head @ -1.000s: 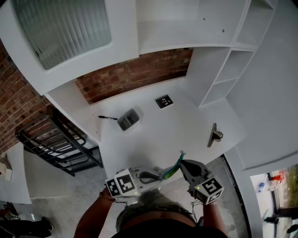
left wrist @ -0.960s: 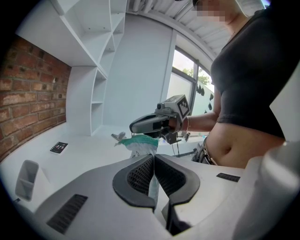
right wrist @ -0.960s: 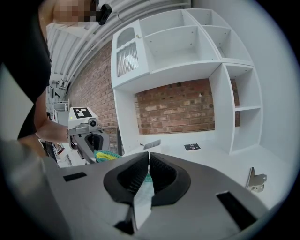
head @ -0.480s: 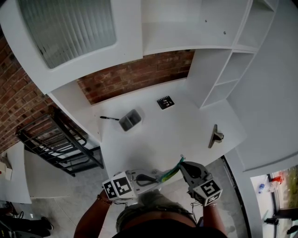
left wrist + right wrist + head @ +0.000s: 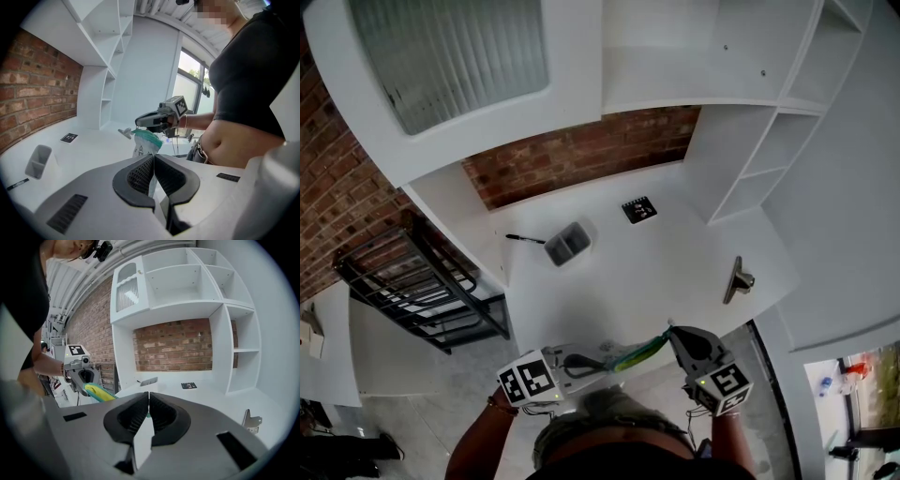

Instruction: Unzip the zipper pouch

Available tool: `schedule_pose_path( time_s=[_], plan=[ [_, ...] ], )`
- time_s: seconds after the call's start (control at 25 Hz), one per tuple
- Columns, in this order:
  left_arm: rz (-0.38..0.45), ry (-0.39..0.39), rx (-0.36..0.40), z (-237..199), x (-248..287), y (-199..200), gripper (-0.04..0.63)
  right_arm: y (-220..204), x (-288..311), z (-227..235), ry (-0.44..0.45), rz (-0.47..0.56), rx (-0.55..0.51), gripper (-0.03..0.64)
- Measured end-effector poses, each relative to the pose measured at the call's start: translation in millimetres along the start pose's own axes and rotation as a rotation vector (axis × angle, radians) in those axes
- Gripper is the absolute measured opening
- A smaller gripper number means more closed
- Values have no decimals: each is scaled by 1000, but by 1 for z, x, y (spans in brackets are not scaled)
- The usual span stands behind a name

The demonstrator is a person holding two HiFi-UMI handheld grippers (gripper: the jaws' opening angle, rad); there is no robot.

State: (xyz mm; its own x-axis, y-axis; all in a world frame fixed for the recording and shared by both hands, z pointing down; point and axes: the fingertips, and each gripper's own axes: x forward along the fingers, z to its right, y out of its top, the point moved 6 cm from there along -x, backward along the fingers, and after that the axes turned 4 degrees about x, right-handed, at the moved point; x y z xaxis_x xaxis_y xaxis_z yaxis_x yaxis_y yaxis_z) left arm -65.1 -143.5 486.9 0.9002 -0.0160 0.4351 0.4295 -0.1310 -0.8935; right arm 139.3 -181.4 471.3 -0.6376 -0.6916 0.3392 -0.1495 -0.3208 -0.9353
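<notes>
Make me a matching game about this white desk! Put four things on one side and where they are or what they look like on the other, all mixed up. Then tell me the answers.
Things:
1. zipper pouch
2. grey bin
3. marker card
4. metal bracket

Clues:
A. near the right edge of the desk
B. pinched between the left gripper and the right gripper
C. right beside a black pen
D. black with white marks, lying flat

Answers: 1-B, 2-C, 3-D, 4-A
</notes>
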Motion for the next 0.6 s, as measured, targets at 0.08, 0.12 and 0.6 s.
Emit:
schedule_pose_path(
  time_s=[0.08,0.12,0.6],
  plan=[
    [0,6,-4,-2,-2,-1,8,0,2,0,4,-9,-10,6],
    [-1,7,-6,-3,-2,-2,8,-1,3,0,4,-10,-6,6],
    [-4,21,-5,-26,-6,-5,8,-1,15,18,-33,-6,14,6]
  ],
)
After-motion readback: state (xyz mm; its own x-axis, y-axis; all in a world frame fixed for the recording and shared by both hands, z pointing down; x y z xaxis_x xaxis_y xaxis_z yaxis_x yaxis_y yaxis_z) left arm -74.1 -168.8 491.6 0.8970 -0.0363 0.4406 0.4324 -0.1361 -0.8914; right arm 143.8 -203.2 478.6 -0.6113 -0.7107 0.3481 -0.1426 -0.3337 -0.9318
